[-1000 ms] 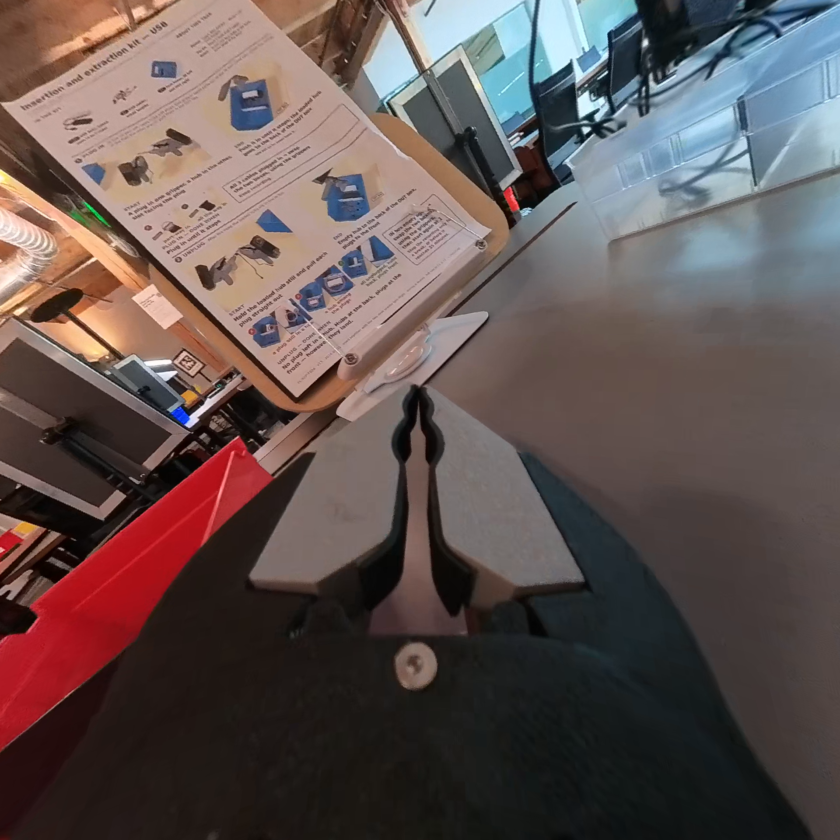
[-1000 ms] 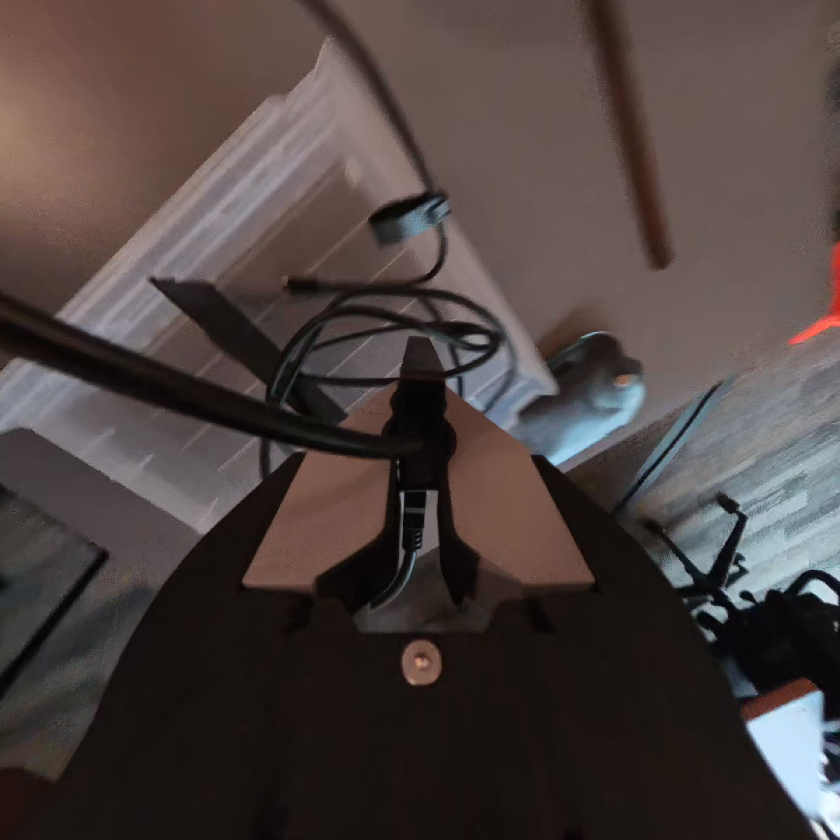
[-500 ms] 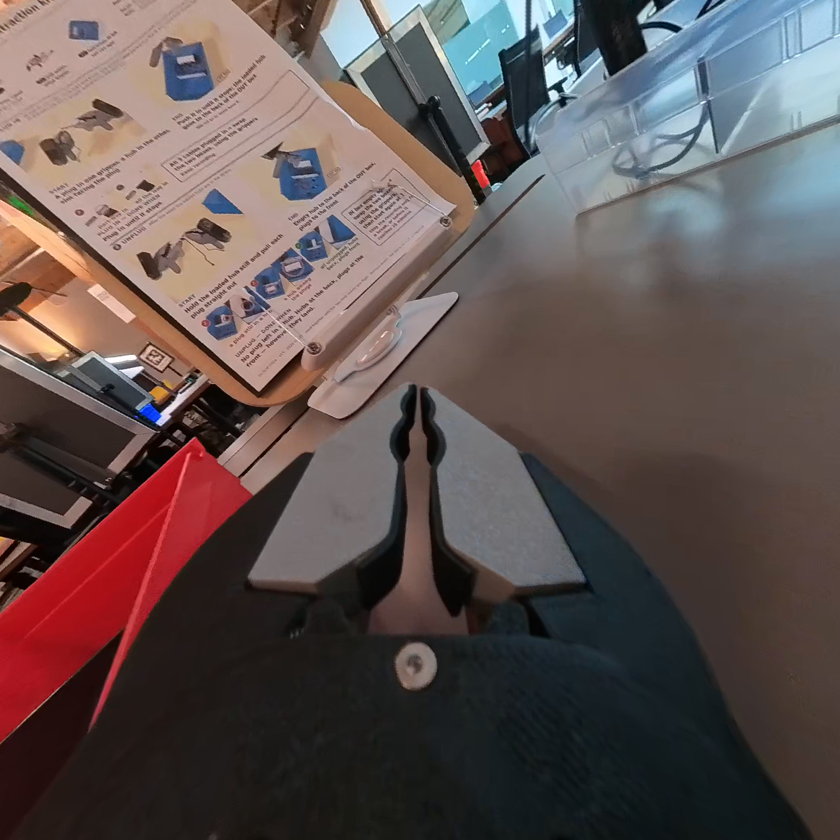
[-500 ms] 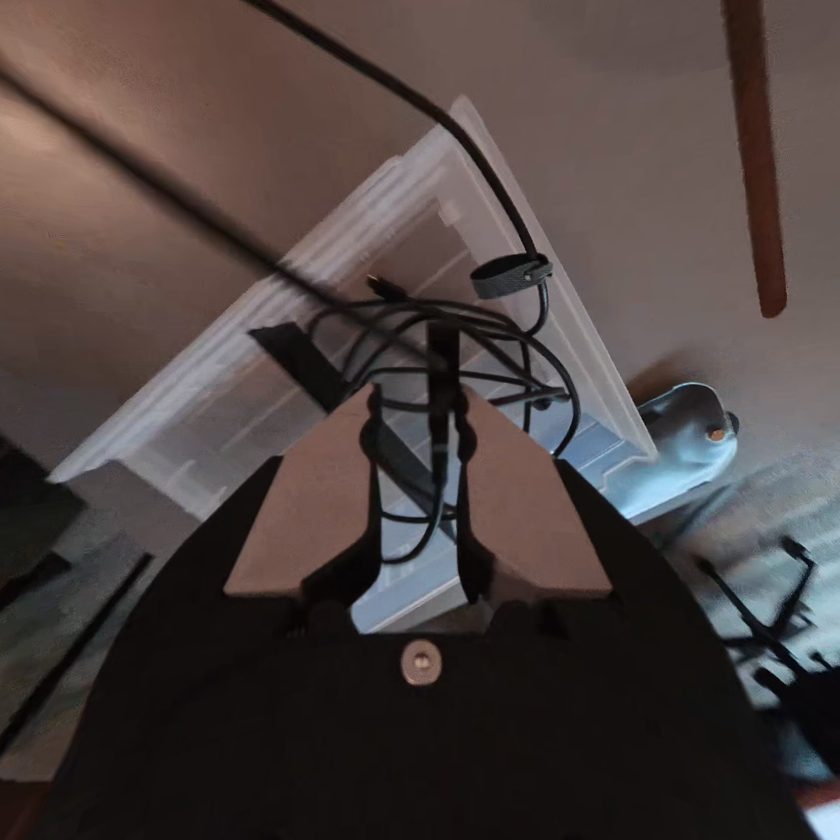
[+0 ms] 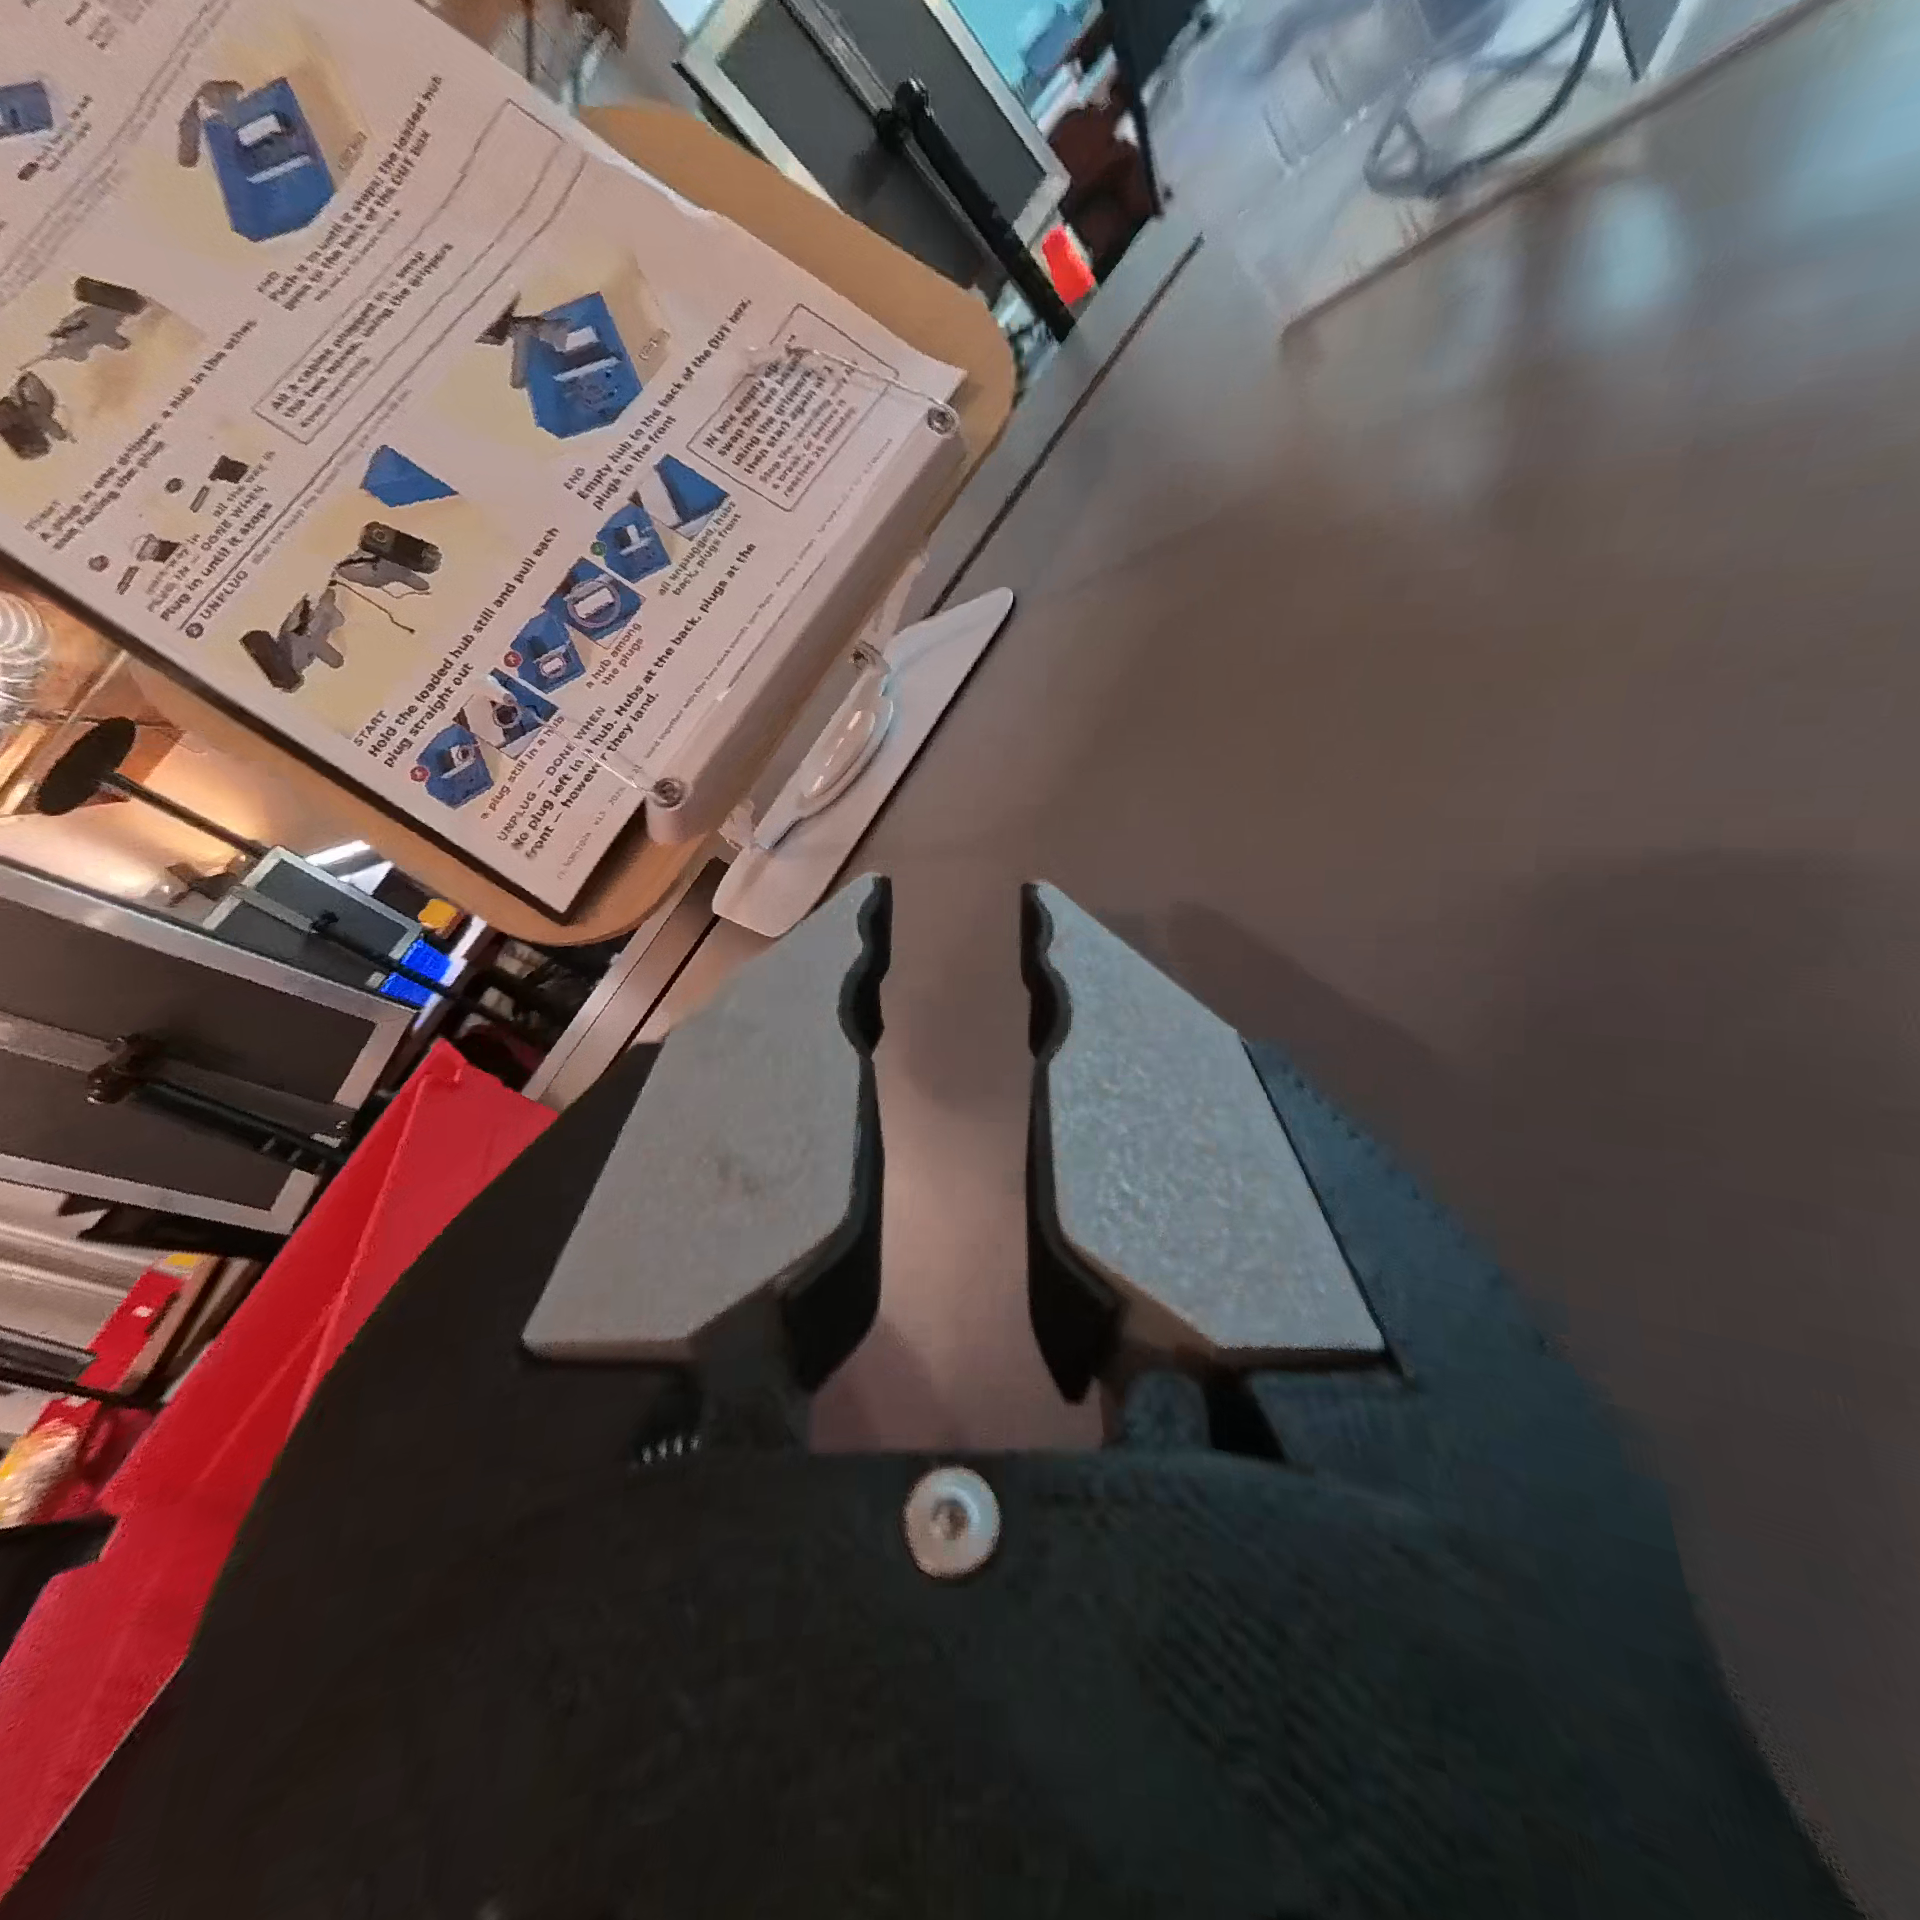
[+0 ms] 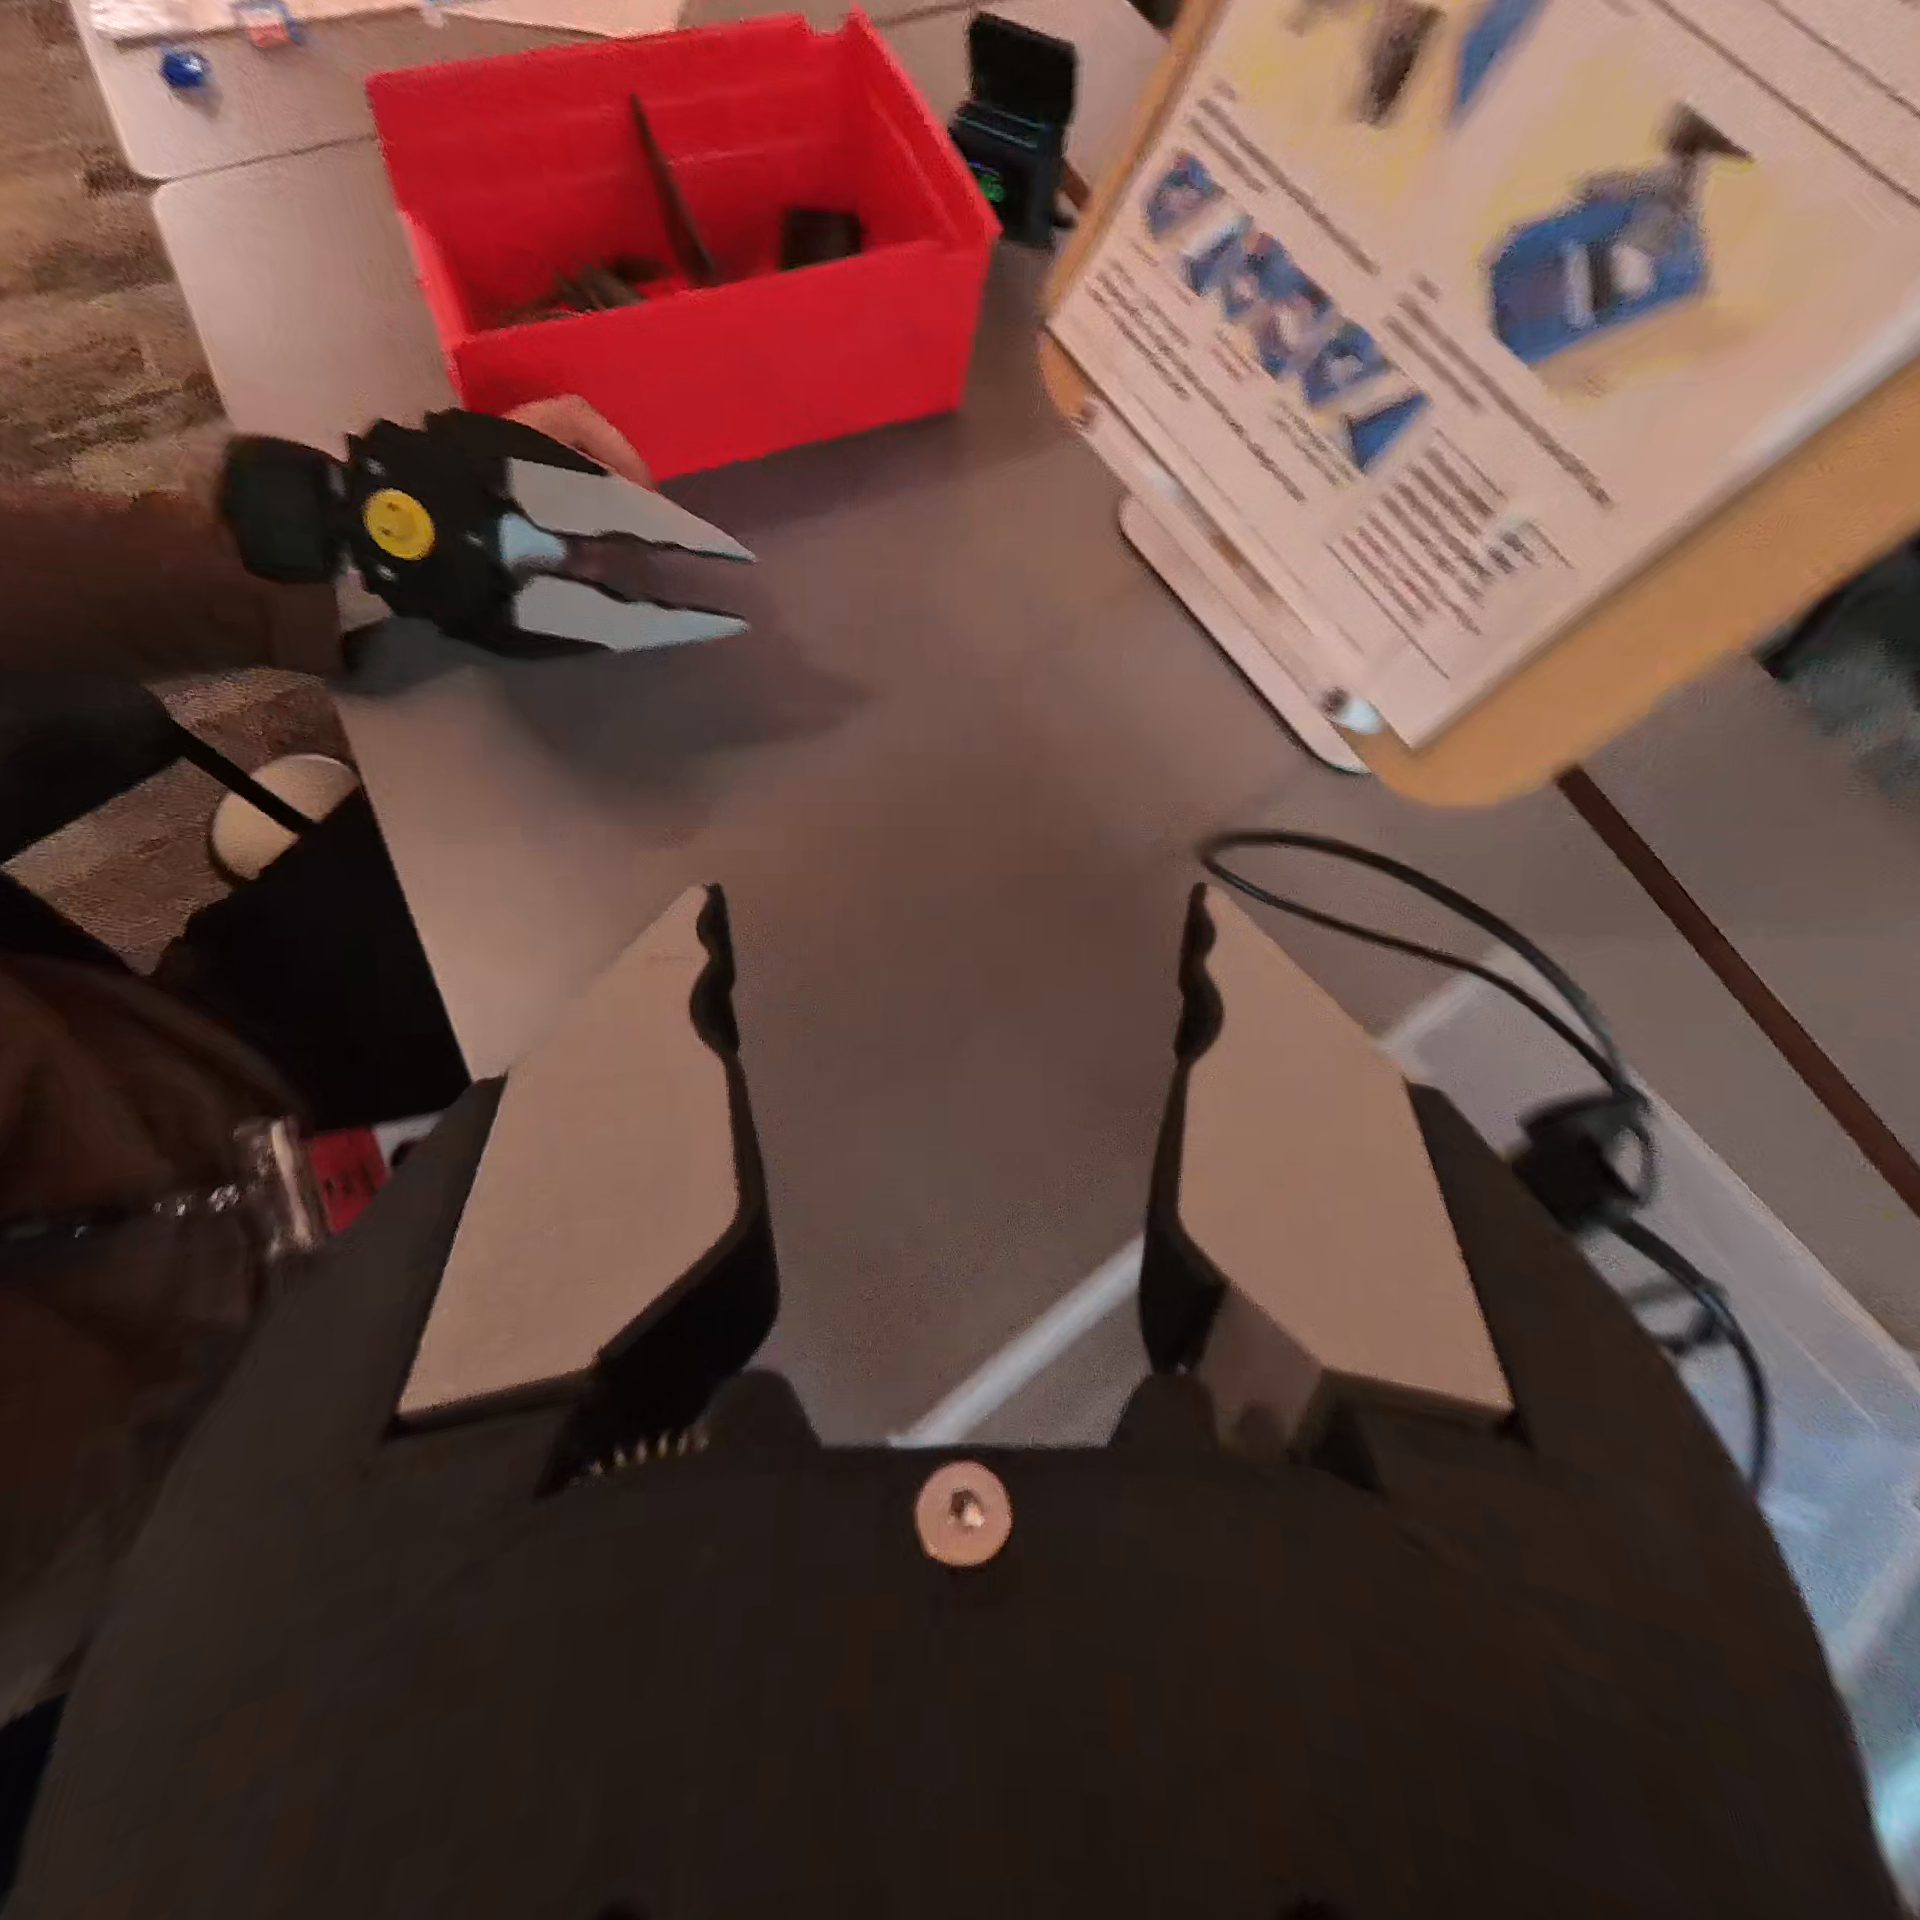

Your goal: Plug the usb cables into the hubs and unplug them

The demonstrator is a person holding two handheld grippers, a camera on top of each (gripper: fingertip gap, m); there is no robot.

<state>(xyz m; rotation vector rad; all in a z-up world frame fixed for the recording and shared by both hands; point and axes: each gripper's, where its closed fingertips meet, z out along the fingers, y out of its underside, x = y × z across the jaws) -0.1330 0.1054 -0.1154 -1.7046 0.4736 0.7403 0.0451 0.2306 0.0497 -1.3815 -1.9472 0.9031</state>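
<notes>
My right gripper (image 6: 956,904) is wide open and empty above the grey table (image 6: 935,727). A black USB cable (image 6: 1455,914) loops on the table just right of its right finger and runs into a clear bin (image 6: 1829,1475) at the lower right. My left gripper (image 5: 956,904) is slightly open with nothing between its fingers, low over the table (image 5: 1455,727). It also shows in the right wrist view (image 6: 732,594), at the left near a red bin (image 6: 727,364) that holds several dark items.
An instruction sheet on a stand (image 5: 416,416) rises at the table's left edge; it also shows in the right wrist view (image 6: 1507,312). The red bin's corner (image 5: 260,1403) sits left of my left gripper. A clear bin (image 5: 1507,104) is blurred at the far right. The left gripper's tips are roughly 30 centimetres from the right gripper's.
My right gripper let go of the black cable plug over the clear bin, opened wide and swung round toward the table. My left gripper went from shut to slightly open.
</notes>
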